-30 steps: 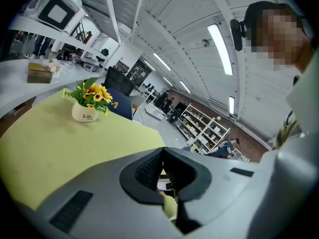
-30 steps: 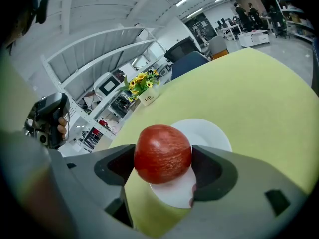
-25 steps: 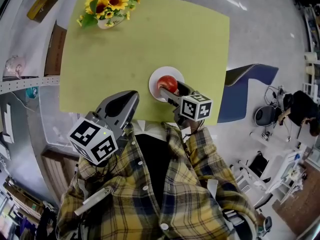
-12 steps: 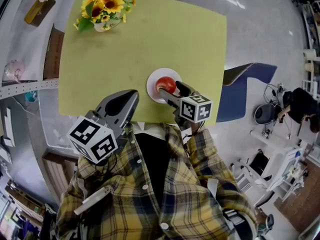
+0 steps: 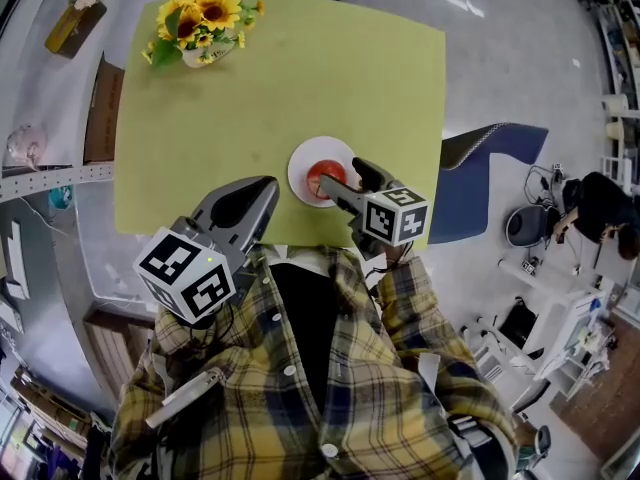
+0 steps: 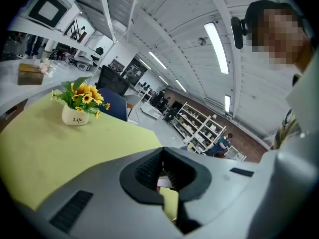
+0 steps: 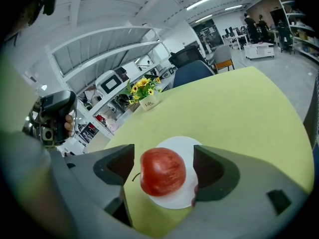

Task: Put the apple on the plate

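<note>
While looking steeply down, largest by far: yellow-green table (image 5: 280, 88), bare over most of its top. Next in bulk, close under the camera, plaid yellow shirt (image 5: 300, 388), filling the lower half of the head view and hiding the middle of the table's near edge. Off the table's right side, blue chair (image 5: 490, 163), well apart from everything on the table.

Raised at the table's near-left corner, left gripper (image 5: 265, 186), grey, marker cube toward the body. Jaws pressed together, ribbed pads meeting, nothing gripped. To its right, right gripper (image 5: 343, 178), reaching over the near edge. Jaws spread wide, flanking the apple (image 7: 163, 172) with a clear gap on each side, gripping nothing.

At the far-left corner, white pot of sunflowers (image 5: 200, 23), well apart from the other things on the table. Beyond that corner, off the table, small brown box (image 5: 75, 16).

Close to the near edge, right of centre, round white plate (image 5: 303, 158), flat, its near rim partly masked by the right gripper's jaws.

Smallest: the red apple, lying on the plate's near part, between the open jaws. Roundish, so no marked long axis. Thin stem pointing sideways toward the left-hand jaw in the right gripper view. Core line thus roughly level, running across from jaw to jaw.
</note>
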